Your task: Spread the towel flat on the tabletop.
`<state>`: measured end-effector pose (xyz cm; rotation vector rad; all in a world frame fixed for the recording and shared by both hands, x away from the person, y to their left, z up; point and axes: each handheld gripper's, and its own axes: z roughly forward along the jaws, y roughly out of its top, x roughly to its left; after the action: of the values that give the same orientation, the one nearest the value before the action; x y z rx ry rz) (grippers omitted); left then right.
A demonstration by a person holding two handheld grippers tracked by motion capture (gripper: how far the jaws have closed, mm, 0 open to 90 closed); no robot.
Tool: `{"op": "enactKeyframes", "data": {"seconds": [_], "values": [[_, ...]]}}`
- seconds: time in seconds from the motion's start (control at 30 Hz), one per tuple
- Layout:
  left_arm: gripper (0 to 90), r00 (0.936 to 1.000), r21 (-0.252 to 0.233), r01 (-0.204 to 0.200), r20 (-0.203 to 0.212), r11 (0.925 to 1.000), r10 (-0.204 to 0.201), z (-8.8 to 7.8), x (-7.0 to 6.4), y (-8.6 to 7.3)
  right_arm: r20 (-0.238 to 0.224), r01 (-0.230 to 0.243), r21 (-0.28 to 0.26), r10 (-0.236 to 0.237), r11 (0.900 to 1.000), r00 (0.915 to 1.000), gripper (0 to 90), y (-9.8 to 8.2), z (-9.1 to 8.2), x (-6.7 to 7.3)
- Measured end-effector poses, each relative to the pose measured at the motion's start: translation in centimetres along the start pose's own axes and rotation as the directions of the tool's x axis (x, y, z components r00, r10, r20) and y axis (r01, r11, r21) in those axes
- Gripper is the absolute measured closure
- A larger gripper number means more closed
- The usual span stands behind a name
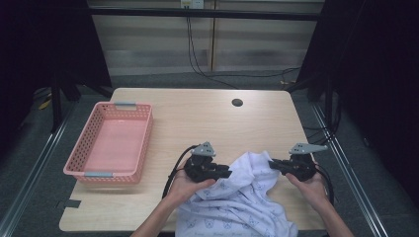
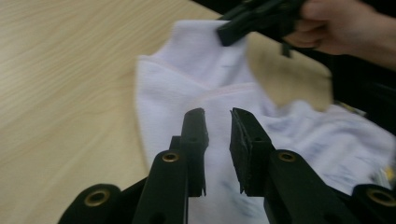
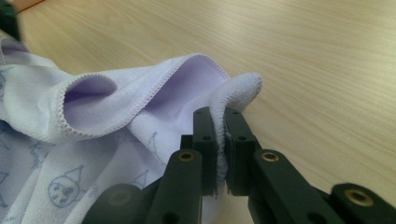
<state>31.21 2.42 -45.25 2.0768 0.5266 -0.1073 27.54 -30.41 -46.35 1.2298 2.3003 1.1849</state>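
Right gripper (image 3: 218,114) clamped on the hemmed edge of a white printed cloth (image 1: 237,197), jaws nearly together with a fold of fabric pinched between them, seen close in the right gripper view; held in the right hand (image 1: 312,183) at the right side of the wooden table (image 1: 197,118) in the high view. Left gripper (image 2: 217,116) parted, a narrow gap between the jaws and nothing pressed between the pads, poised just above the cloth (image 2: 196,79) in the left gripper view; held in the left hand (image 1: 190,185) near the middle of the table's near half. Cloth bunched and rumpled between the two grippers, spread toward the near edge of the table and hanging over it, small drawn faces printed on the pale fabric (image 3: 60,186). Edge lifted off the tabletop at the right gripper, stitched hem curling into open loops. Other gripper visible at the top of the left gripper view, gripping the far corner of the cloth. Pink perforated basket (image 1: 79,148) at the left side of the table, well apart from the cloth. Small dark round hole (image 1: 237,102) in the tabletop toward the far edge.
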Motion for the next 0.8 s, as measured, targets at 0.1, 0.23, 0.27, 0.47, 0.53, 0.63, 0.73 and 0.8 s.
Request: {"op": "enactKeyframes", "data": {"seconds": [0.1,0.23,0.27,0.47,0.53,0.63,0.73,0.8], "values": [[66.3,0.9996,0.069,0.026,-0.013,0.9973,-0.025,2.5,0.7,-0.1,-0.002,-0.002,0.001,0.002,1.0,1.0,85.4,0.0,0.1,0.0],[52.1,0.9999,0.153,-0.013,-0.008,0.9881,0.014,5.0,0.0,-0.9,-0.004,-0.003,-0.003,0.003,1.0,1.0,85.1,-0.1,0.0,0.0],[47.6,0.9997,0.164,-0.024,0.002,0.9862,0.024,5.3,-0.2,-1.0,-0.007,-0.004,-0.005,0.004,1.0,1.0,85.1,-0.1,0.0,-0.1],[56.4,0.9934,0.206,-0.111,0.052,0.9723,0.102,6.0,-1.1,-1.1,-0.012,-0.004,0.006,0.004,1.0,0.9999,85.1,-0.2,0.3,-0.1],[69.1,0.99,0.211,-0.139,0.053,0.9676,0.131,5.9,-1.4,-1.3,-0.014,-0.003,0.009,0.003,1.0,0.9999,85.1,-0.2,0.4,-0.1],[78.7,0.9952,0.135,-0.091,0.049,0.9867,0.085,5.1,-1.1,-1.4,-0.013,-0.007,0.009,0.007,1.0,0.9999,85.1,-0.2,0.4,-0.1],[78.8,0.9985,0.062,-0.031,0.047,0.9976,0.028,3.5,-0.4,-1.2,-0.01,-0.021,-0.002,0.021,1.0,0.9997,85.1,-0.1,0.1,-0.3],[78.1,0.9995,0.014,-0.005,0.033,0.9999,0.005,2.2,0.1,-0.8,-0.009,-0.029,-0.015,0.029,0.999,0.9995,84.9,-0.1,-0.1,-0.5]]}}
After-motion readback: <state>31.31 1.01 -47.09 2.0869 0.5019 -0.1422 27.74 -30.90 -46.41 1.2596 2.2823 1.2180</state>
